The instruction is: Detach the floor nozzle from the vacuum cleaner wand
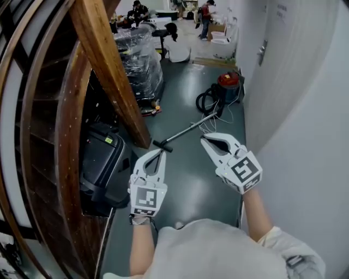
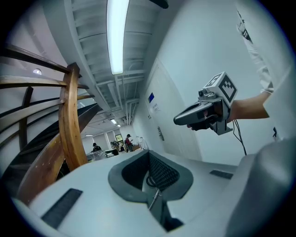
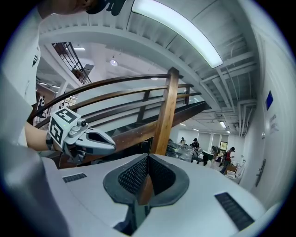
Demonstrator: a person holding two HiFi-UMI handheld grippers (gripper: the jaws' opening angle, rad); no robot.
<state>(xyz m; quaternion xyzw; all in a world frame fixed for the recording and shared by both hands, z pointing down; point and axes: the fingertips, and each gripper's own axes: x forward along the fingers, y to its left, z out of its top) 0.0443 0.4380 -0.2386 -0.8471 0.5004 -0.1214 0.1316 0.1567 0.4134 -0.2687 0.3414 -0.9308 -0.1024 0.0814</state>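
Observation:
A red canister vacuum (image 1: 229,82) stands on the grey floor by the right wall, its black hose (image 1: 206,101) coiled beside it. The metal wand (image 1: 188,131) runs down and to the left, ending in the black floor nozzle (image 1: 162,145), which lies on the floor. I hold both grippers level in the air on the near side of the nozzle. The left gripper (image 1: 158,155) is shut and empty, its tip over the nozzle in the head view. The right gripper (image 1: 205,140) is shut and empty, to the right of the wand. Each shows in the other's view: right gripper (image 2: 178,120), left gripper (image 3: 111,147).
A wooden stair stringer (image 1: 109,65) and curved rails fill the left. A black case (image 1: 101,158) sits under them, and a plastic-wrapped pallet (image 1: 140,60) lies further back. A white wall with a door handle (image 1: 263,52) runs along the right. People (image 1: 206,16) stand far down the corridor.

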